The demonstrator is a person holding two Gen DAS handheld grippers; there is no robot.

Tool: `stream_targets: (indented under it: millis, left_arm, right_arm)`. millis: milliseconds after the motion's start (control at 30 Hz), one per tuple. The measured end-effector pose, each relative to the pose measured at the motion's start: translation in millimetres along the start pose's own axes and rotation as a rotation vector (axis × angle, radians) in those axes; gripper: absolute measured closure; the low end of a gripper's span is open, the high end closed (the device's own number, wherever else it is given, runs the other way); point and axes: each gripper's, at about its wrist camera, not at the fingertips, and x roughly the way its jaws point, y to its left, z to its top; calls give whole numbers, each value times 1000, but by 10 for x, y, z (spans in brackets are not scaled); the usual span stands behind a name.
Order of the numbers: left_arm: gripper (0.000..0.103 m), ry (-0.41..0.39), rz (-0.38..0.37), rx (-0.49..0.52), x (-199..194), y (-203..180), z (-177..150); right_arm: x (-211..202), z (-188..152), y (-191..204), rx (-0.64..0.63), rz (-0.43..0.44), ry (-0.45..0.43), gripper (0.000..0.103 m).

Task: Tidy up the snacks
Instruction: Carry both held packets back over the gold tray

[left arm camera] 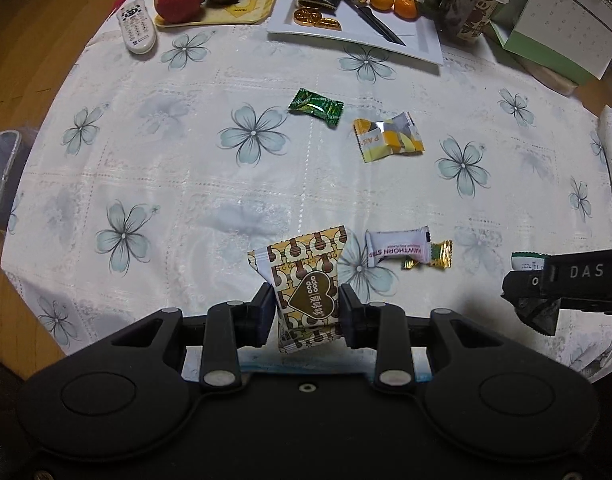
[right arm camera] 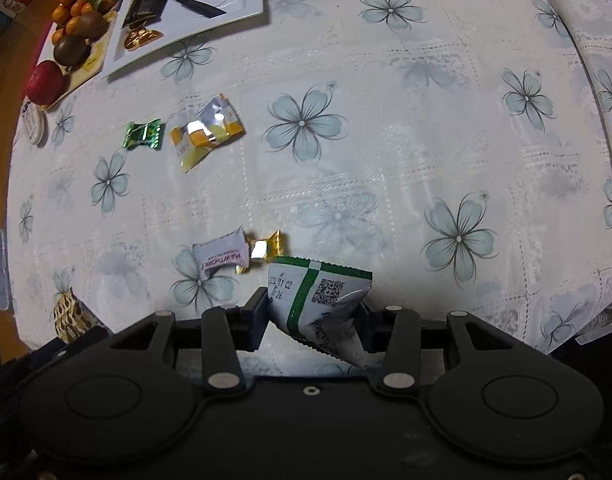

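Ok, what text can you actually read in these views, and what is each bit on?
"adoo doo": brown patterned packet in the left gripper.
"HAWTHORN ST…", cut off: white candy.
"PAS…": yellow packet.
"DAS": right gripper's body.
"02": calendar.
"…1 02", "26", plus a QR code: white-and-green packet in the right gripper.
Remote control buttons: too small.

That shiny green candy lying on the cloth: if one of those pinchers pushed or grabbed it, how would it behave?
The green candy looks small and flat, so it would probably slide on the tablecloth rather than roll. Its foil wrapper glints, so it may be a bit slippery between the pads. The twisted ends would likely crumple, though the middle seems firmer.
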Motion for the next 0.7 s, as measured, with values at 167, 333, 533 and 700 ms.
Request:
stream_targets:
  millis: [167,333,533,700]
  left_arm:
    - [61,32,-11,-4,15,132,-332]
    - [61,76,-10,7,102,188,-634]
    - [61,106,0,18,159,220,-897]
    - [60,153,14,40,253,205,-945]
  right_arm:
    - [-119,-356,18,-40,45,1,57]
    - [-144,-715,22,-82,78,34,57]
    - [-93,-989,-5,-119,80,61,57]
    - [3,-1086,34,-145,74,107,57]
